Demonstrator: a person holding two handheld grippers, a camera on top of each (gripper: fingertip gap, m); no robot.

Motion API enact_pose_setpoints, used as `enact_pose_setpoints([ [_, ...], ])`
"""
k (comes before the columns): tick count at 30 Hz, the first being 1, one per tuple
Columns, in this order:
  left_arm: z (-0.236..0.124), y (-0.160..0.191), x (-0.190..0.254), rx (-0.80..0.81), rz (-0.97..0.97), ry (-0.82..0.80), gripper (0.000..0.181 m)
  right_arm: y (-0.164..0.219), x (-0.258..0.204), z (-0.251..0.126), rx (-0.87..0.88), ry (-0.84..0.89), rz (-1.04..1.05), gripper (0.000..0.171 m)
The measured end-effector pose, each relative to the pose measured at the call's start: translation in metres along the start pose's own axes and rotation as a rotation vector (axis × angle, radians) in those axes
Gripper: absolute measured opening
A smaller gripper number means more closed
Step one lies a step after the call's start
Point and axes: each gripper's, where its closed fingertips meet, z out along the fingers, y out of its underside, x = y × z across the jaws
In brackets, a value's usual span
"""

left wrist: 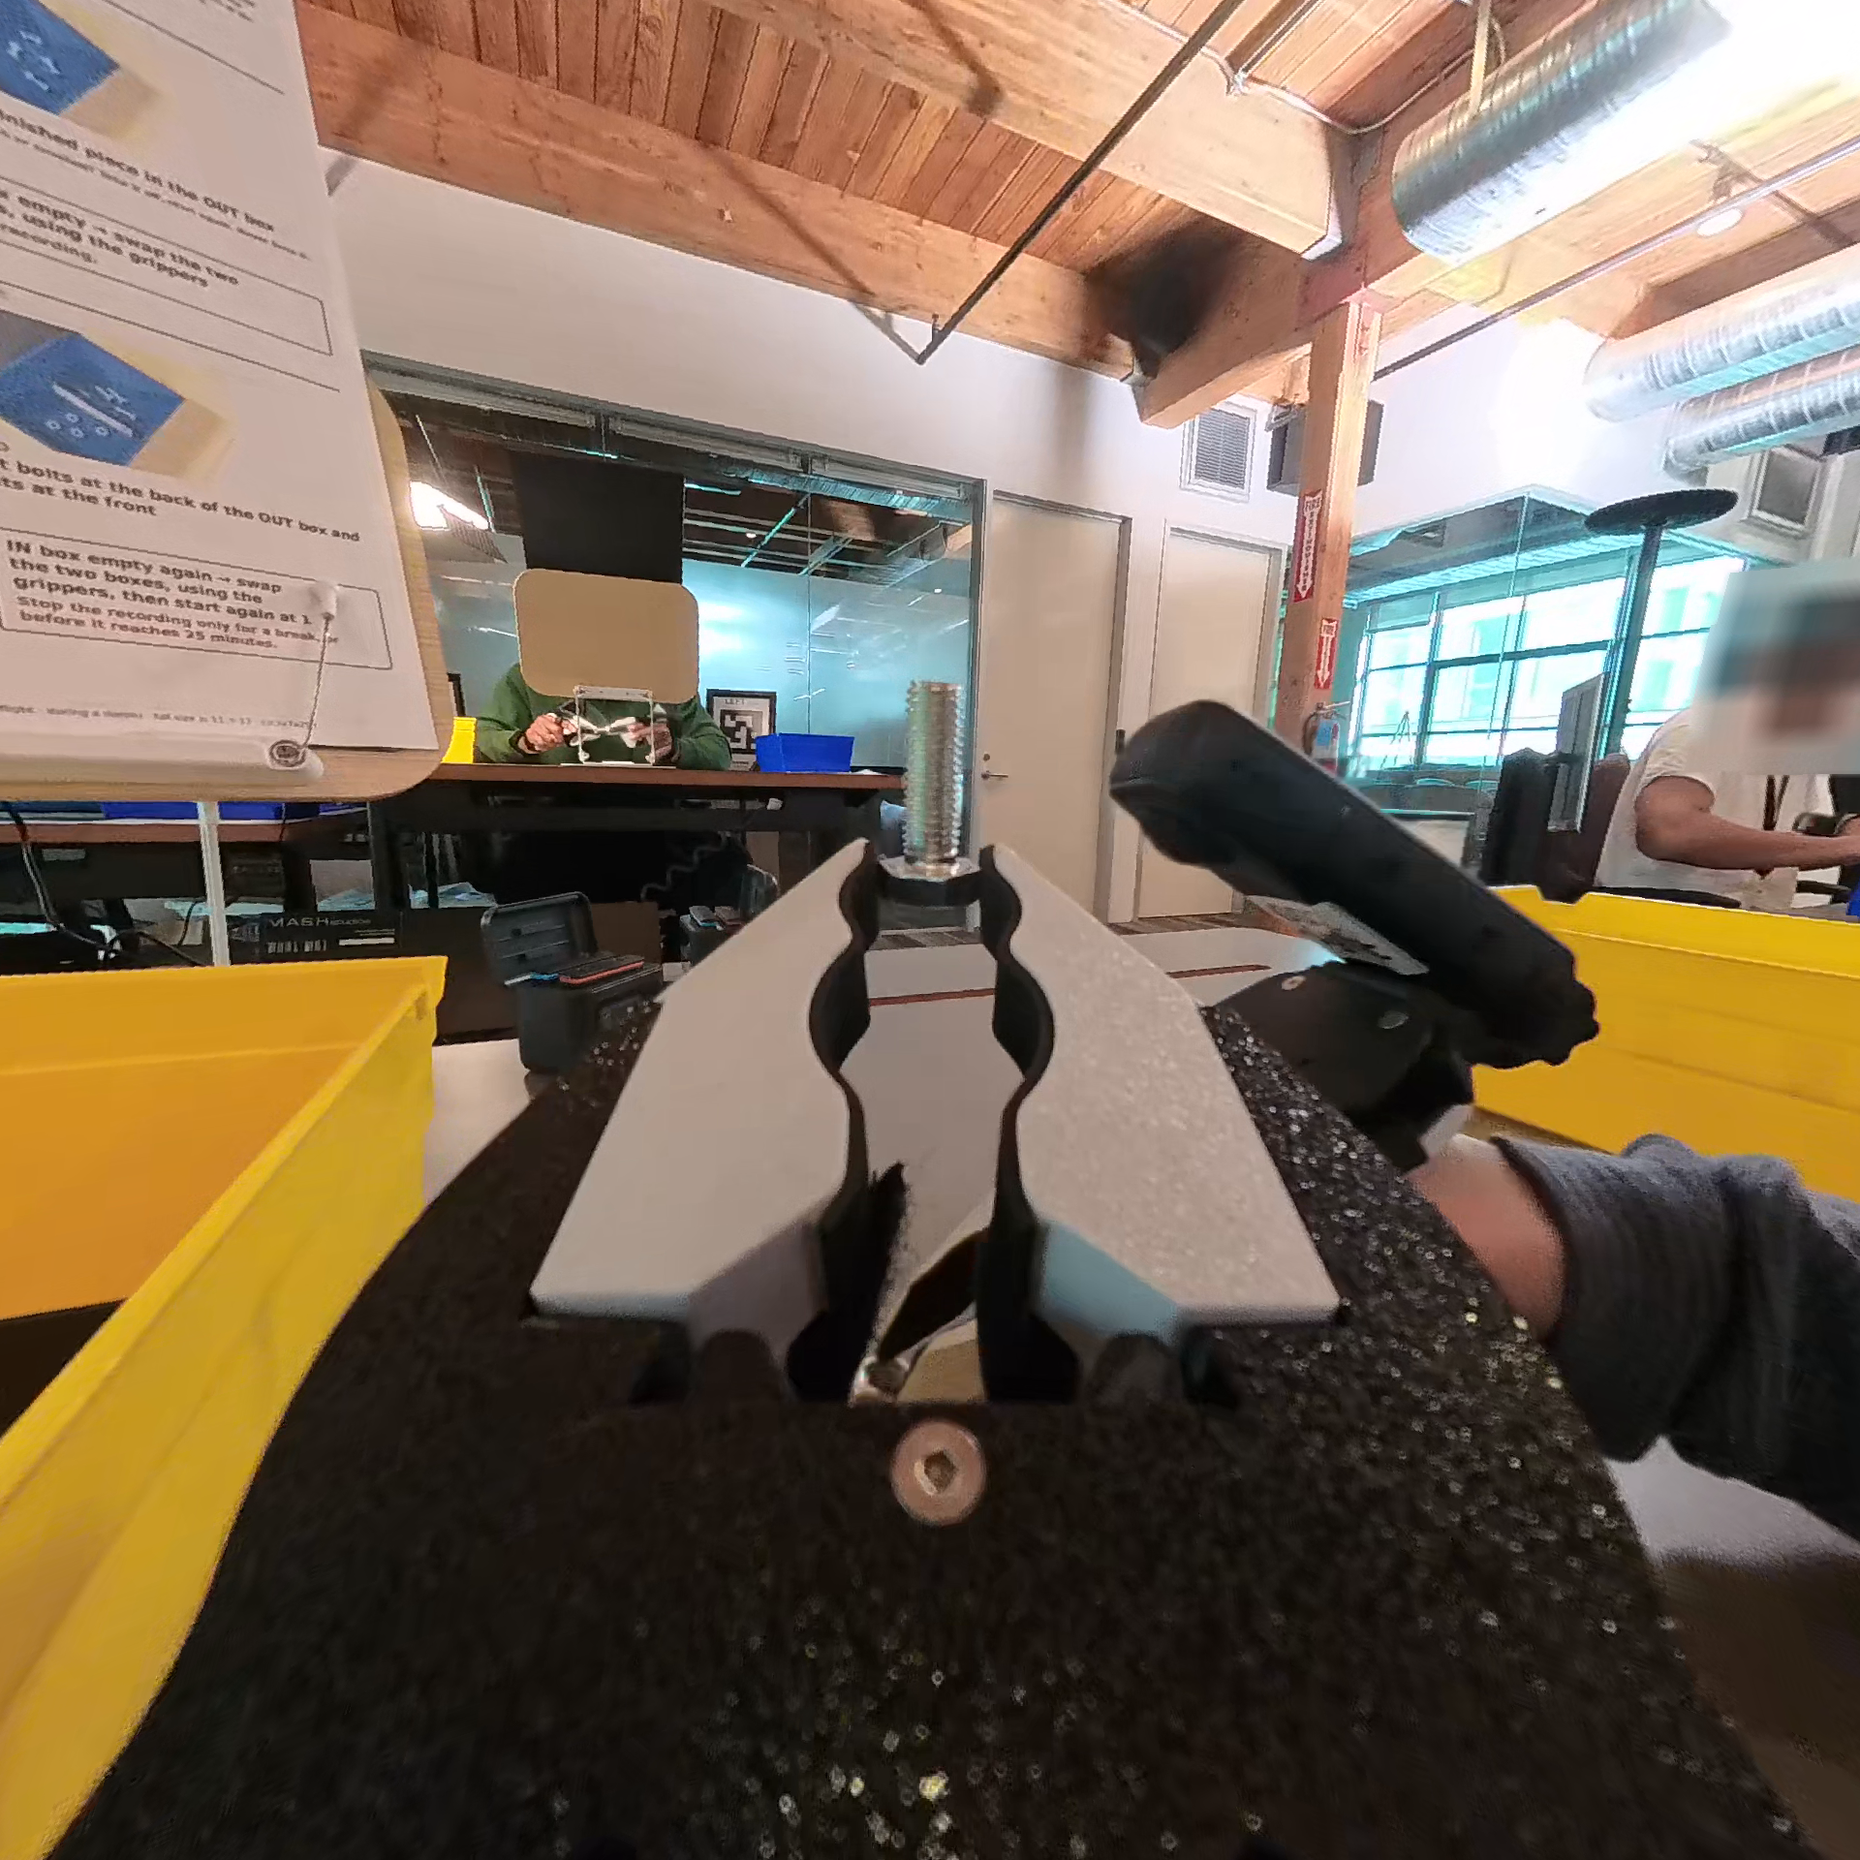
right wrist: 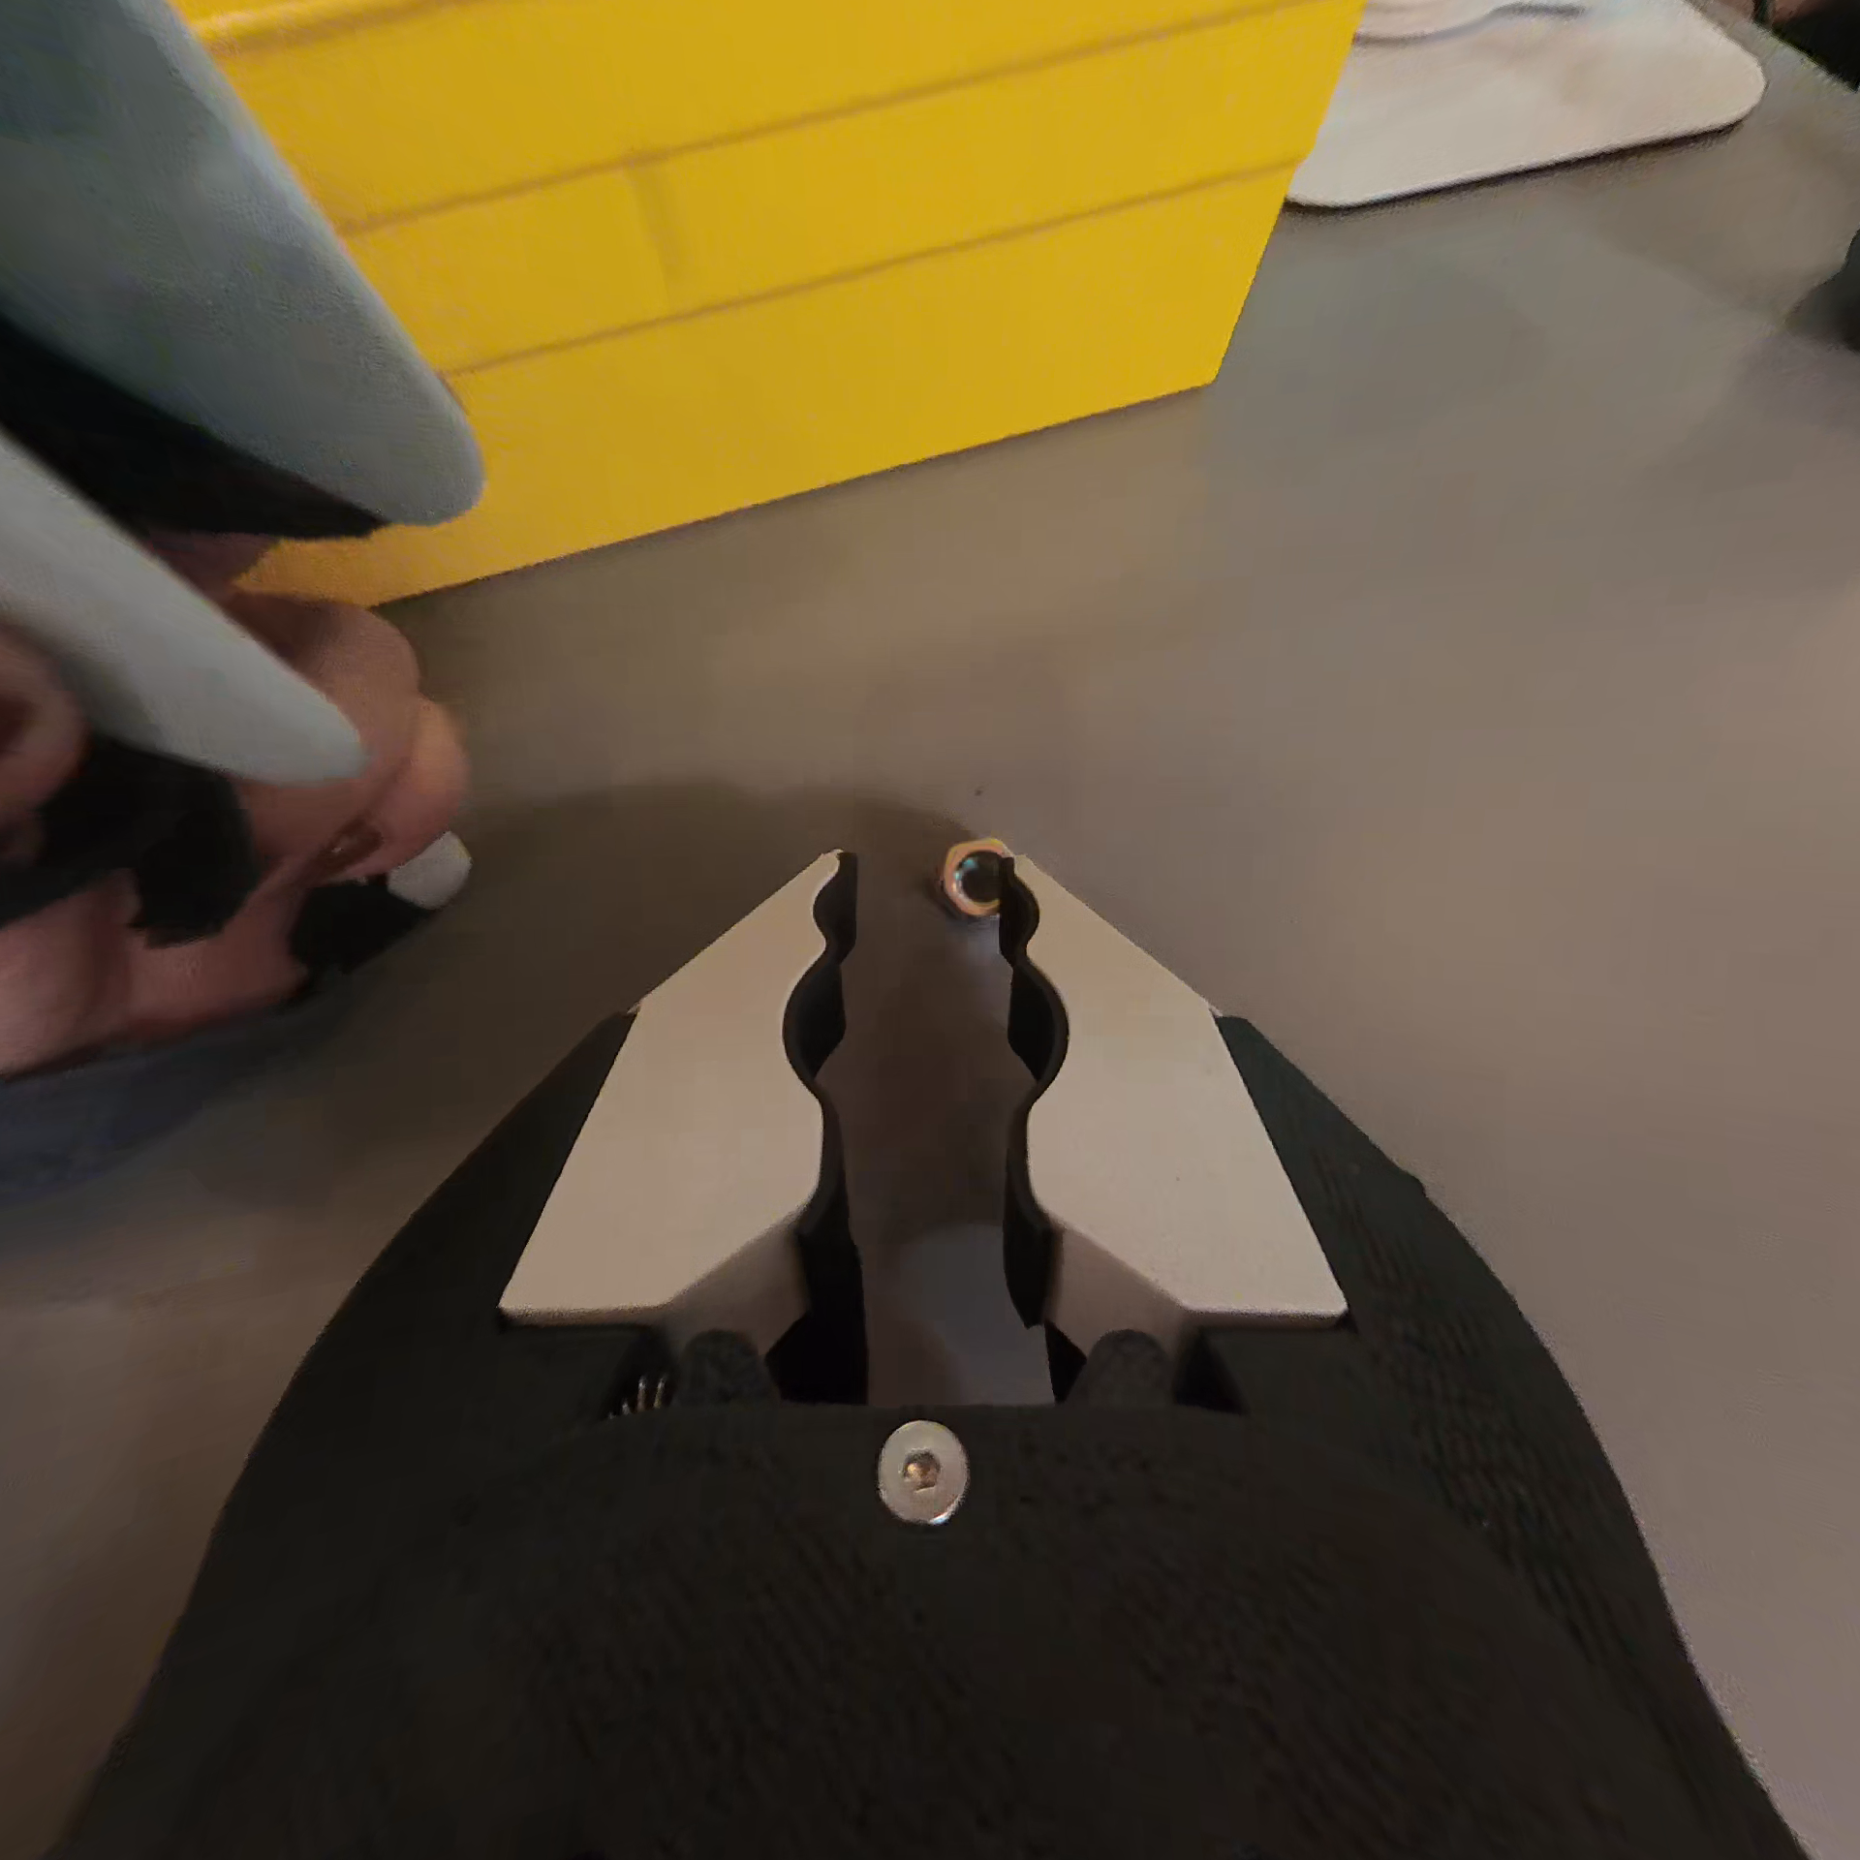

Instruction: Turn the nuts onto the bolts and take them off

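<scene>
Left gripper (left wrist: 931, 876): jaws clamped on the head of 1 bolt (left wrist: 933, 775), shank upright at 12 o'clock from the tips, thread bare, no nut on it. Yellow bin (left wrist: 201, 1157) at its 9 o'clock, a second yellow bin (left wrist: 1711, 1017) at 3 o'clock. Right gripper (right wrist: 931, 881): jaws apart, pointed down at the grey table (right wrist: 1409, 705); 1 nut (right wrist: 974, 879) lies flat there, against the right-hand tip, not gripped. Judgement: threading not yet begun; nut still to be picked up, spun on, then off.
</scene>
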Motion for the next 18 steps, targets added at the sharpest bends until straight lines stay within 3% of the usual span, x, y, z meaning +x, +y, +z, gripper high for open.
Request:
enact_pose_setpoints([
  [9,0.0,0.001,0.002,-0.007,-0.016,0.015,0.017,0.0,0.006,0.005,-0.028,0.099,-0.065,0.027],
  [15,0.002,0.007,0.004,-0.033,-0.027,0.027,0.017,0.007,0.018,0.009,-0.071,0.124,0.002,0.031],
  [18,0.003,0.008,0.005,-0.041,-0.032,0.035,0.017,0.005,0.018,0.012,-0.075,0.129,-0.008,0.02],
])
